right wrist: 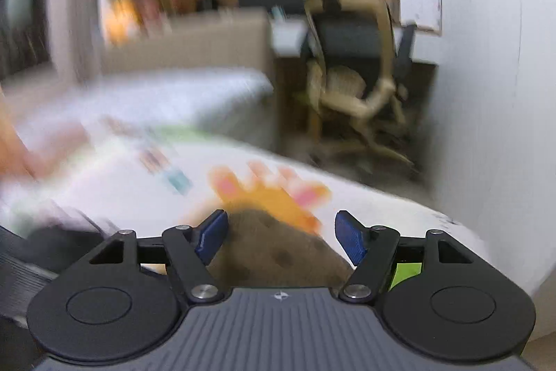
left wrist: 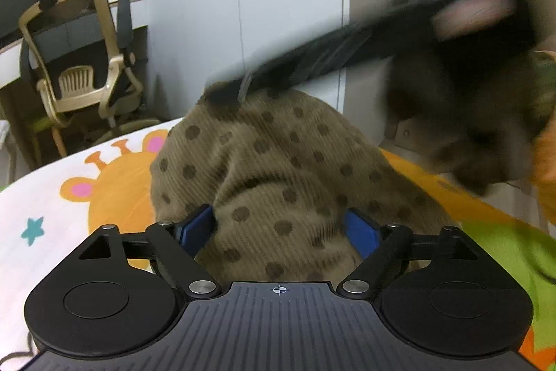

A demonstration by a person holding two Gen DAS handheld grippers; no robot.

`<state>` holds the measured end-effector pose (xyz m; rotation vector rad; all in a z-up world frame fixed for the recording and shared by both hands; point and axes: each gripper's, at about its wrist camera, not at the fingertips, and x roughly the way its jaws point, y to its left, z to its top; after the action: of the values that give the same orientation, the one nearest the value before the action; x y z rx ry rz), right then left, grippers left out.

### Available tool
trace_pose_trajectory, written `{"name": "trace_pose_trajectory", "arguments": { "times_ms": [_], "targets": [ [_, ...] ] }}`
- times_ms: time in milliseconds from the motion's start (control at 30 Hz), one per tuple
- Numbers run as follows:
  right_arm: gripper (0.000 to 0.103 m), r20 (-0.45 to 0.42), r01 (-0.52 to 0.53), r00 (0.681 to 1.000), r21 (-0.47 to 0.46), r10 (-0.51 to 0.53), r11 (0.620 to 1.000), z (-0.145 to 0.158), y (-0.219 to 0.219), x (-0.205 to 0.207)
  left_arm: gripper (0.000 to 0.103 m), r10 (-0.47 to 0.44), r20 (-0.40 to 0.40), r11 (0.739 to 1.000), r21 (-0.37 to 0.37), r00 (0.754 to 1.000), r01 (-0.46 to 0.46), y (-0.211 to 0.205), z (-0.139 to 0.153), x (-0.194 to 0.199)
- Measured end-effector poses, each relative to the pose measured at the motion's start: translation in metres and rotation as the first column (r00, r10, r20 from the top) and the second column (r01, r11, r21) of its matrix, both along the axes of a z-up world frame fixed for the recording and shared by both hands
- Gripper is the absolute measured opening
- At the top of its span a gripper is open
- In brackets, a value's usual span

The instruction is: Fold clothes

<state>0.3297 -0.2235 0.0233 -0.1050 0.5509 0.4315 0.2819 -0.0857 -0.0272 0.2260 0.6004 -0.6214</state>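
A brown corduroy garment with dark spots (left wrist: 278, 169) lies heaped on a cartoon-print sheet (left wrist: 114, 183). My left gripper (left wrist: 279, 232) stands wide open around the near part of the heap, and the cloth bulges between its blue pads (left wrist: 196, 228). In the left wrist view my right gripper (left wrist: 229, 89) is a blurred black bar slanting down from a hand (left wrist: 472, 13) to the heap's top. In the right wrist view, heavily blurred, the right gripper (right wrist: 281, 235) is open over the garment (right wrist: 278, 252), with a gap beside the right pad (right wrist: 351, 239).
The sheet with an orange giraffe print (right wrist: 274, 197) covers a bed whose edge falls away toward an office chair (left wrist: 80, 58) and a desk. A white wardrobe (left wrist: 260, 6) stands behind the heap. Orange and green bedding (left wrist: 493, 232) lies on the right.
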Motion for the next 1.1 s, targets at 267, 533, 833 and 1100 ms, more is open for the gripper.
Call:
{"name": "trace_pose_trajectory", "arguments": {
  "times_ms": [267, 533, 833, 1100],
  "targets": [
    [0.077, -0.132, 0.127, 0.983, 0.015, -0.124, 0.992, -0.044, -0.022, 0.009, 0.093, 0.126, -0.122, 0.965, -0.214, 0.985, -0.150, 0.064, 0.030, 0.034],
    [0.100, 0.004, 0.114, 0.994, -0.023, -0.114, 0.993, -0.018, -0.027, -0.073, 0.093, 0.197, -0.138, 0.970, -0.116, 0.971, -0.213, 0.043, 0.009, 0.075],
    [0.103, -0.058, 0.061, 0.996, -0.107, -0.067, 0.992, -0.054, -0.011, -0.105, 0.095, 0.202, -0.134, 0.970, -0.108, 0.970, -0.217, 0.046, 0.006, 0.056],
    [0.103, -0.078, 0.061, 0.995, -0.046, -0.064, 0.997, -0.046, -0.022, -0.110, 0.097, 0.161, -0.146, 0.977, -0.115, 0.976, -0.179, 0.047, 0.001, 0.040]
  ]
}}
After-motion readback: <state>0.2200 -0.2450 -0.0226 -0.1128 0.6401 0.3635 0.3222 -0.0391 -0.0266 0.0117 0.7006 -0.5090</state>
